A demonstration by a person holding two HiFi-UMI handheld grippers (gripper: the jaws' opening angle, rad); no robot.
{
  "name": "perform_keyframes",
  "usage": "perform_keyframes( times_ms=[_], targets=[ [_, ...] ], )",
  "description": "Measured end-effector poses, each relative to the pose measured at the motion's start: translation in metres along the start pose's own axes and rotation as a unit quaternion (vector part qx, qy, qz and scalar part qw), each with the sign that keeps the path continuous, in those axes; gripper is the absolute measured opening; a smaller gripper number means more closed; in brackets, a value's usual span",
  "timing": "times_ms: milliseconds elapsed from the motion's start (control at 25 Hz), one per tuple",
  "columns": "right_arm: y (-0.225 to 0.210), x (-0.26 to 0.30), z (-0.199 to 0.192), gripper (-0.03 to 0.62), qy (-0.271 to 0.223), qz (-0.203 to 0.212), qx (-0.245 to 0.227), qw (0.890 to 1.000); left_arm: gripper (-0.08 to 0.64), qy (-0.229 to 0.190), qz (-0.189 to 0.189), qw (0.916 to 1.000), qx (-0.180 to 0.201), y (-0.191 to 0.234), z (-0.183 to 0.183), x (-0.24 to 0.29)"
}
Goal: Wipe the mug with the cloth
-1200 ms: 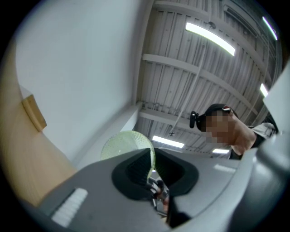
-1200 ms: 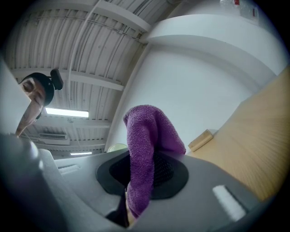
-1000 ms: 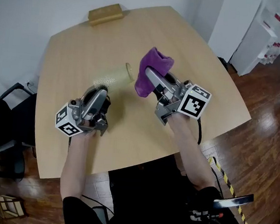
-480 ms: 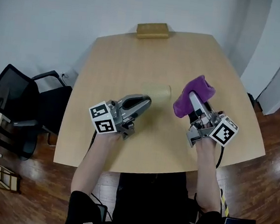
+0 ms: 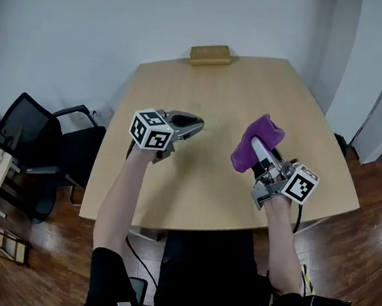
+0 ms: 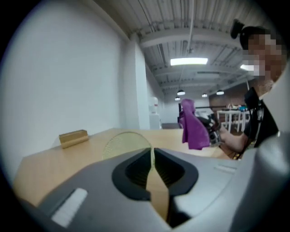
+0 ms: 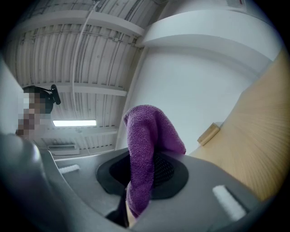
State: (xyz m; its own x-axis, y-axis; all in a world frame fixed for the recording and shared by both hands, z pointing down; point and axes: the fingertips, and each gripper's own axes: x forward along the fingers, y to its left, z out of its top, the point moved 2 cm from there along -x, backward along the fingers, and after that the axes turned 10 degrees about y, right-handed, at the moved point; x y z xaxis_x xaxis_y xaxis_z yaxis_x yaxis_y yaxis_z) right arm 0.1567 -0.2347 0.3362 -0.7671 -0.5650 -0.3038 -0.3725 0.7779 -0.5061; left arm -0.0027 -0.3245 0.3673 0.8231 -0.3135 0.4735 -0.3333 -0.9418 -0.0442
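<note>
Nearest me, my right tongs point(image 5: 258, 152) are clamping the purple cloth point(image 5: 259, 130), which is standing up out of them and flopping over above the bench point(image 5: 194, 189). Well apart from them, my left tongs point(image 6: 152, 156) are pinching the thin wall of the pale yellow, see-through mug point(image 6: 122, 142), whose round body is sticking out past the tips. From the head view I am barely making that mug out. Farther off, a wooden block point(image 5: 210, 55) is lying at the bench's far edge.
</note>
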Motion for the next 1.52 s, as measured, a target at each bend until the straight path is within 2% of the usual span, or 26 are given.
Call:
perform_keyframes(
  times_ms=[120, 240, 320, 480, 720, 840, 1000, 1120, 1200, 1280, 1320, 1360, 1400, 1440, 1480, 1520],
  targets=[
    [0.003, -0.013, -0.012, 0.055, 0.008, -0.003, 0.004, 1.0, 0.046, 0.115, 0.005, 0.9924, 0.042, 0.01, -0.01, 0.021],
    [0.0, -0.016, -0.023, 0.055, 0.009, -0.005, 0.012, 1.0, 0.046, 0.219, -0.006, 0.9715, 0.091, 0.012, -0.027, 0.042],
    [-0.004, -0.016, -0.027, 0.055, 0.013, -0.01, 0.012, 1.0, 0.046, 0.261, -0.015, 0.9595, 0.105, 0.015, -0.037, 0.057],
    [-0.01, -0.016, -0.03, 0.055, 0.019, -0.007, 0.023, 1.0, 0.048, 0.27, -0.031, 0.9559, 0.111, 0.024, -0.031, 0.077],
    [-0.015, -0.017, -0.035, 0.055, 0.015, -0.003, 0.033, 0.999, 0.081, 0.288, 0.001, 0.9458, 0.15, 0.038, -0.021, 0.081],
    [-0.015, -0.016, -0.033, 0.055, 0.017, -0.001, 0.033, 0.999, 0.085, 0.282, 0.006, 0.944, 0.171, 0.032, -0.017, 0.083],
    [-0.013, -0.016, -0.031, 0.055, 0.021, -0.006, 0.026, 0.999, 0.113, 0.266, 0.033, 0.9439, 0.193, 0.031, -0.009, 0.078],
    [-0.01, -0.017, -0.031, 0.055, 0.018, -0.004, 0.028, 0.999, 0.132, 0.224, 0.047, 0.9566, 0.181, 0.032, 0.0, 0.07],
    [-0.009, -0.017, -0.03, 0.055, 0.015, -0.005, 0.027, 1.0, 0.143, 0.169, 0.067, 0.9695, 0.165, 0.032, 0.011, 0.055],
    [-0.004, -0.017, -0.03, 0.055, 0.01, 0.008, 0.036, 0.999, 0.143, 0.064, 0.085, 0.9864, 0.126, 0.024, 0.03, 0.031],
    [-0.002, -0.018, -0.028, 0.055, 0.007, 0.017, 0.043, 0.999, 0.14, -0.013, 0.08, 0.9927, 0.088, 0.015, 0.041, 0.015],
    [0.0, -0.02, -0.026, 0.055, 0.004, 0.025, 0.051, 0.998, 0.131, -0.101, 0.062, 0.9923, 0.037, 0.003, 0.052, -0.004],
    [0.002, -0.021, -0.025, 0.055, 0.0, 0.034, 0.06, 0.998, 0.12, -0.188, 0.03, 0.9814, -0.026, -0.011, 0.058, -0.023],
    [0.005, -0.021, -0.024, 0.055, -0.004, 0.043, 0.07, 0.997, 0.117, -0.263, -0.008, 0.96, -0.094, -0.026, 0.059, -0.041],
    [0.007, -0.021, -0.024, 0.055, -0.006, 0.051, 0.079, 0.996, 0.103, -0.323, -0.044, 0.9316, -0.161, -0.039, 0.054, -0.056],
    [0.011, -0.021, -0.025, 0.055, -0.006, 0.057, 0.086, 0.995, 0.092, -0.37, -0.075, 0.8997, -0.219, -0.052, 0.046, -0.068]
  ],
)
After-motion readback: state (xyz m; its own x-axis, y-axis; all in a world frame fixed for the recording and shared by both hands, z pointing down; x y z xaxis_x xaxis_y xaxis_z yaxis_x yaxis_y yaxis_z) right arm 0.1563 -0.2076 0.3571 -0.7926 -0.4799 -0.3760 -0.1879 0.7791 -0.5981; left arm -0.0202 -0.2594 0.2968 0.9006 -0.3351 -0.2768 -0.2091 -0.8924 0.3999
